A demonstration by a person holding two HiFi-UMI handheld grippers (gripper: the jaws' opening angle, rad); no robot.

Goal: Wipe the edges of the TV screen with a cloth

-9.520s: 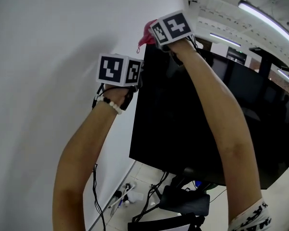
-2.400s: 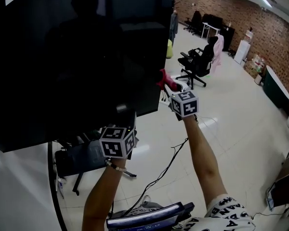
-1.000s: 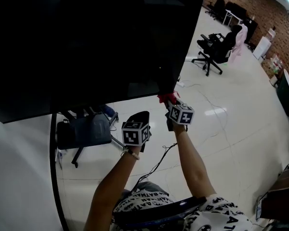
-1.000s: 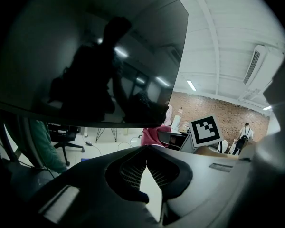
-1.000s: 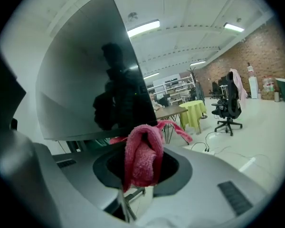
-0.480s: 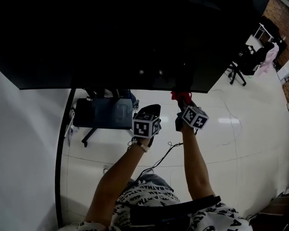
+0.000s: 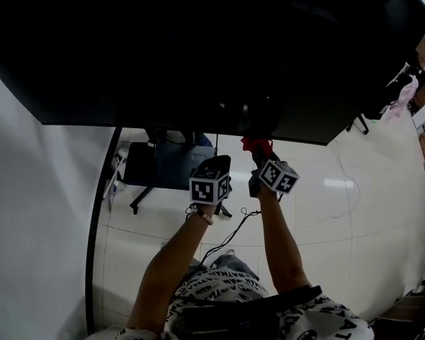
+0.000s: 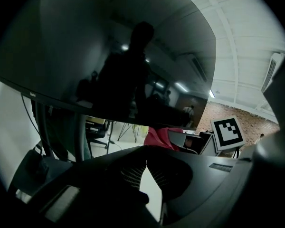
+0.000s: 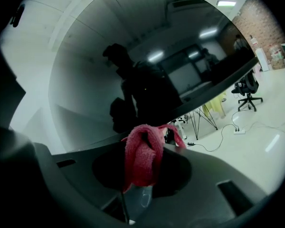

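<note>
One TV screen (image 7: 198,48), one cloth (image 7: 255,145), two tongs (image 7: 217,163) (image 7: 259,154).

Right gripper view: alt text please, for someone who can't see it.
The right gripper is shut on a bunched red cloth, held up at the lower edge of a large dark TV screen. The screen reflects a person's silhouette and ceiling lights; at right, a pale floor with an office chair.

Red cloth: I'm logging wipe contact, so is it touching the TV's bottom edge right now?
Touching. The left gripper view shows the red cloth pressed up against the bottom edge of the TV, with no gap between them.
</note>
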